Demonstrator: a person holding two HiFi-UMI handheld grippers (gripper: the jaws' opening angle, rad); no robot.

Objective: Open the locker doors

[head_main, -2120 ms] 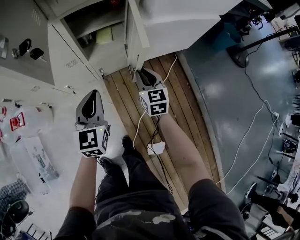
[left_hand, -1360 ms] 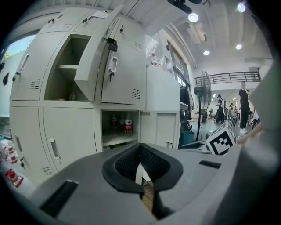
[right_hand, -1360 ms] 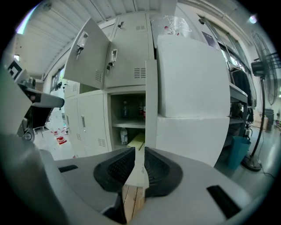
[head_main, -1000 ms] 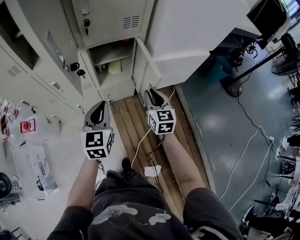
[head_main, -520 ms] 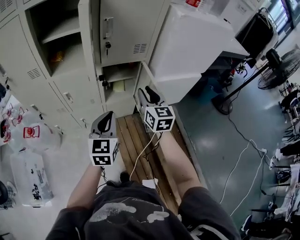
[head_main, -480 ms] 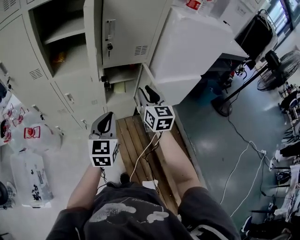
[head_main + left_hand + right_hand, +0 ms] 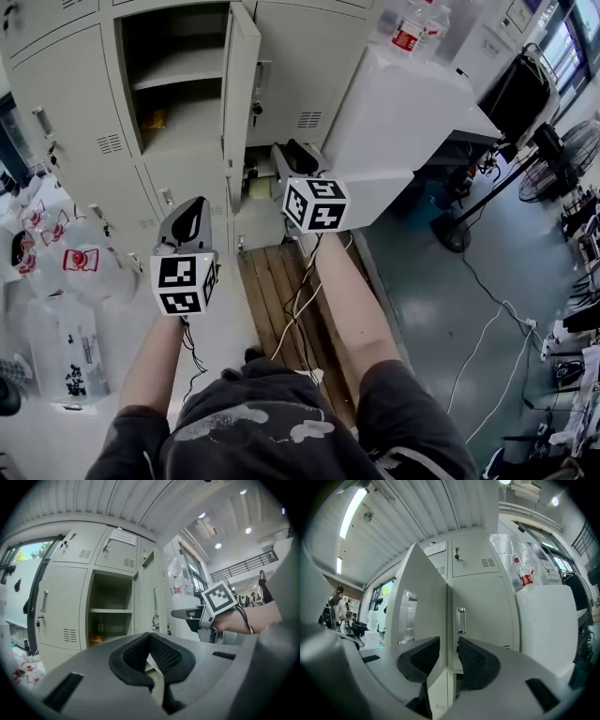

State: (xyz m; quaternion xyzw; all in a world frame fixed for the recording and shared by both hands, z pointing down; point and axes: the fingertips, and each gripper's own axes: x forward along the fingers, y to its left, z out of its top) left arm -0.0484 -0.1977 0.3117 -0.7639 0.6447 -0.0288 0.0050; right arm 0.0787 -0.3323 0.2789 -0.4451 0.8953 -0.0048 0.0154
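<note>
Grey metal lockers [image 7: 75, 141] fill the wall ahead; one upper door [image 7: 239, 84] hangs open, swung right, showing a shelf [image 7: 173, 70] and a small yellowish item [image 7: 155, 117] below it. Next door to the right [image 7: 300, 66] is closed, handle [image 7: 461, 619] upright. Right gripper [image 7: 292, 148] is held level near the open door's free edge, jaws part open and just been opening; that edge lines up with the gap, pads not pressing on it. Left gripper [image 7: 192, 208] is lower left, jaws fully closed, empty. White cabinet [image 7: 403, 112] stands right of the lockers with bottles [image 7: 405, 33] on top. Wooden pallet [image 7: 277, 291] underfoot, plastic bags [image 7: 84, 267] at left.
</note>
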